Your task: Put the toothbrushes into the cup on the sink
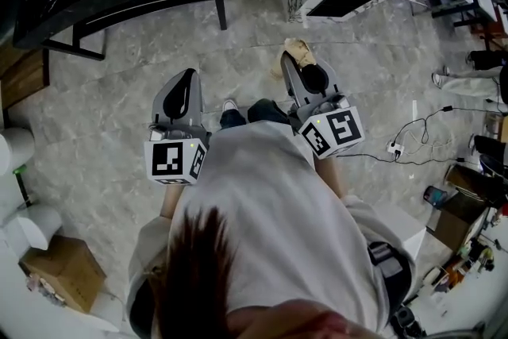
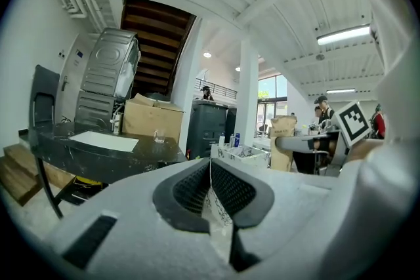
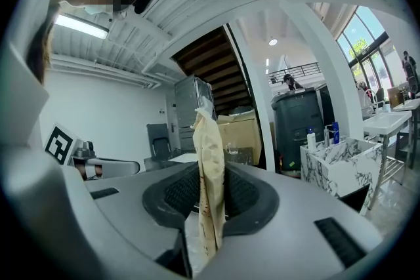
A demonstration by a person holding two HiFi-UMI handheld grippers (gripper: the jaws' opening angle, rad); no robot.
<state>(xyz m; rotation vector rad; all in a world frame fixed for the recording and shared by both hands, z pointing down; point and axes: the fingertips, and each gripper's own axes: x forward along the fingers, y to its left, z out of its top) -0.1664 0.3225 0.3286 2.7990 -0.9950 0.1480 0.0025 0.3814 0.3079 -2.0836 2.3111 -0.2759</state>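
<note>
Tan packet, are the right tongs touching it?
Touching. The right gripper view shows the tan packet pinched upright between the two jaws of the right tongs.

Right claw (image 3: 209,175) is clamped on a beige packet (image 3: 210,138). The packet's bottom end drops into the slot behind the pads, so no idea how long it is. The print on it is way too tiny to read, and I can't tell what's inside.

Left claw (image 2: 210,167) has its pads together. The pale speckled patch in the slot below them could be anything.

The marbled sink unit (image 3: 341,164) has a few small bottles (image 3: 335,132) on top. Whether a cup is there is too small to say, and in the head view the top edge chops it off.

The person's hands are tucked out of sight under the marker cubes (image 1: 176,160). The shirt (image 1: 262,202) hides the legs, bar one shoe tip (image 1: 229,104).
</note>
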